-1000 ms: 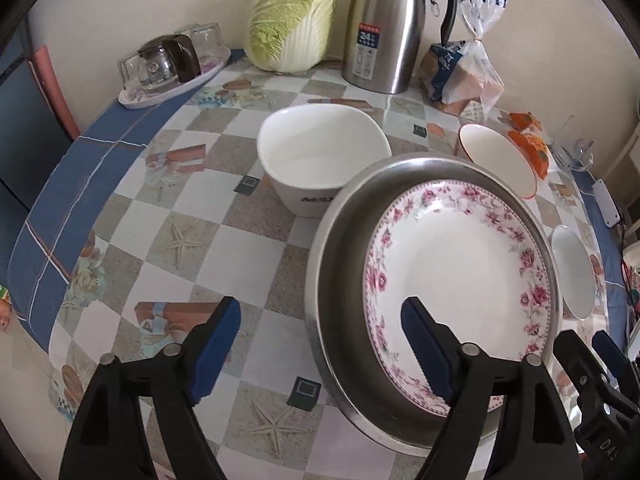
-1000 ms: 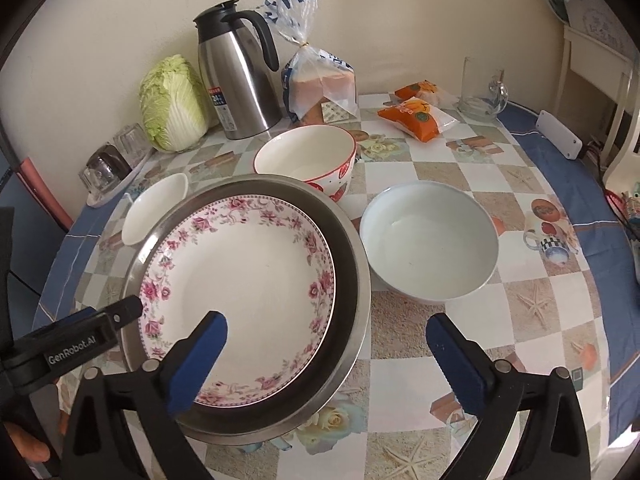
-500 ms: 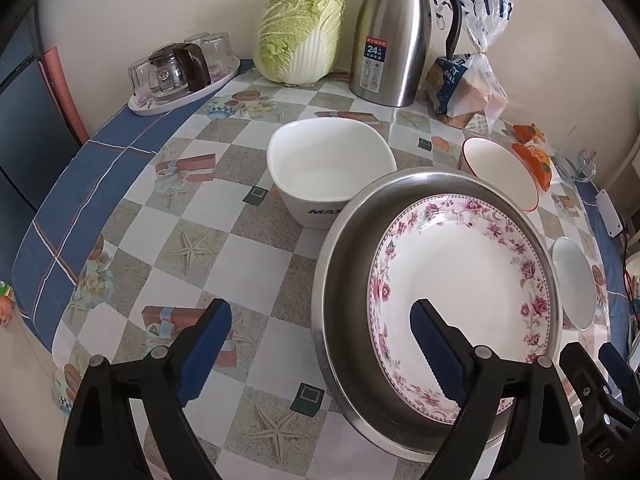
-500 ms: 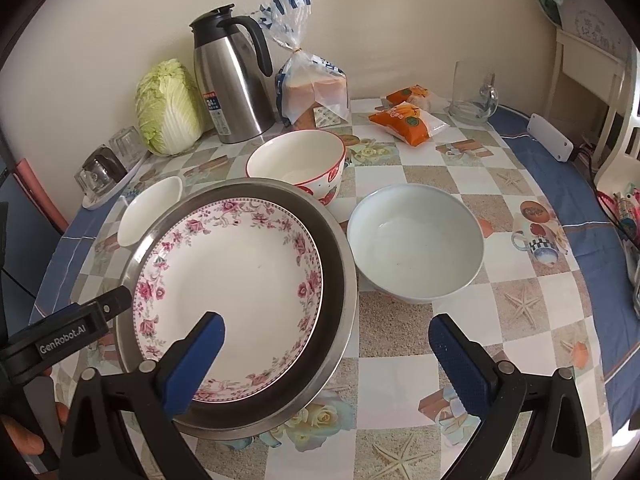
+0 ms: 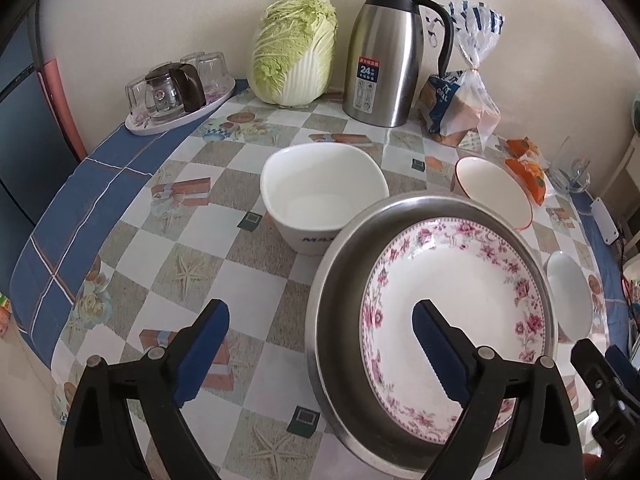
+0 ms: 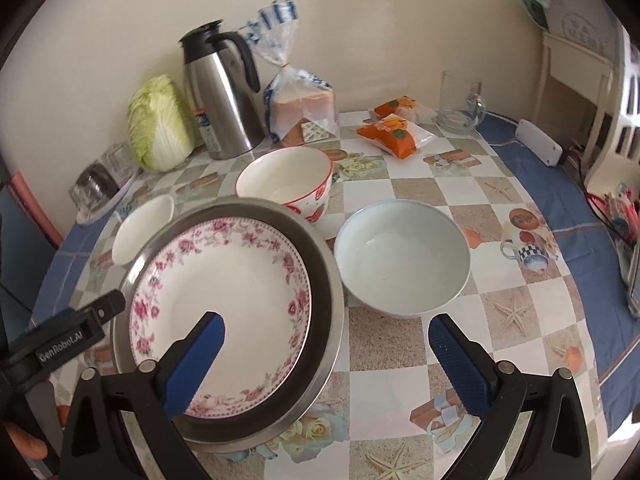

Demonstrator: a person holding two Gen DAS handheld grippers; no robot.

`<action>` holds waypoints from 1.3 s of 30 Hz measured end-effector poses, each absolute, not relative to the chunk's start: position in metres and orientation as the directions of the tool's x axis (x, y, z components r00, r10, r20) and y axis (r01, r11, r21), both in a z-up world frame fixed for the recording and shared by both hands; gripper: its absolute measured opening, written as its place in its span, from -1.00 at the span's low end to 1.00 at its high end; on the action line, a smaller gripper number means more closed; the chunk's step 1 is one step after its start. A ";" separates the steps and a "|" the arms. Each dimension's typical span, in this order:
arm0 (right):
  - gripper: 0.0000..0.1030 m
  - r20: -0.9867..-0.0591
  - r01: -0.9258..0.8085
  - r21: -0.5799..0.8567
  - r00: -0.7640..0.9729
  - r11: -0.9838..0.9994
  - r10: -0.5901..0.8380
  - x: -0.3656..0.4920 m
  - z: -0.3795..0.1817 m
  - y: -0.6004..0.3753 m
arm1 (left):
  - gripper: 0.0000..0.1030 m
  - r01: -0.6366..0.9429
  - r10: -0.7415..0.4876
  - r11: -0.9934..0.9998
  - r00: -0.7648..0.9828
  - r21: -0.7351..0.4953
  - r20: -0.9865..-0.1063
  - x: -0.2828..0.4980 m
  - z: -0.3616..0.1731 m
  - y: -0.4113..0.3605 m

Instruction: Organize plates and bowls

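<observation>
Flowered plate [image 6: 224, 280] nested in steel basin [image 6: 324, 312]. Three bowls [image 6: 402, 258] loose on tabletop [image 6: 400, 348], unstacked. Both grippers' fingers [image 6: 192, 364] wide apart, empty.

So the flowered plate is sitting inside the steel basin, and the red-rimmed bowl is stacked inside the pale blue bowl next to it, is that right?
Not quite. The flowered plate does lie inside the steel basin, but the red-rimmed bowl is not stacked in anything: it stands on the table by itself, behind the pale blue bowl, which is empty. The right wrist view shows both bowls apart.
</observation>
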State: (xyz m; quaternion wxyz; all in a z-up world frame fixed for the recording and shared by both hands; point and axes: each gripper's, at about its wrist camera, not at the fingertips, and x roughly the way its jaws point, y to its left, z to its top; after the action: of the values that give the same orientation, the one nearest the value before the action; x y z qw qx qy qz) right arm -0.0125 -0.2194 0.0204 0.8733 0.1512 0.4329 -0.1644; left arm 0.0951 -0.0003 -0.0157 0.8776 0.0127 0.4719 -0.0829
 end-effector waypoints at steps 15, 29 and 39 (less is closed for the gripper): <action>1.00 -0.792 0.514 0.112 0.563 0.850 -0.236 0.029 0.064 -0.262 | 0.82 0.167 -0.180 0.981 0.583 -0.099 -0.792 0.143 0.011 -0.003; 1.00 -0.740 0.527 0.100 0.607 0.844 -0.291 0.057 0.119 -0.292 | 0.82 0.291 -0.246 0.954 0.616 -0.074 -0.748 0.184 0.065 -0.024; 1.00 -0.776 0.519 0.067 0.564 0.852 -0.283 0.096 0.115 -0.314 | 0.82 0.358 -0.253 0.933 0.612 -0.023 -0.749 0.223 0.096 -0.057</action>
State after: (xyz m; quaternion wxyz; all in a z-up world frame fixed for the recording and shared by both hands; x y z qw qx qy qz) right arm 0.0963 -0.3141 0.1147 0.8722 0.1454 0.4065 -0.2298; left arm 0.2231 -0.0574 0.0964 0.8954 0.0647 0.4061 -0.1705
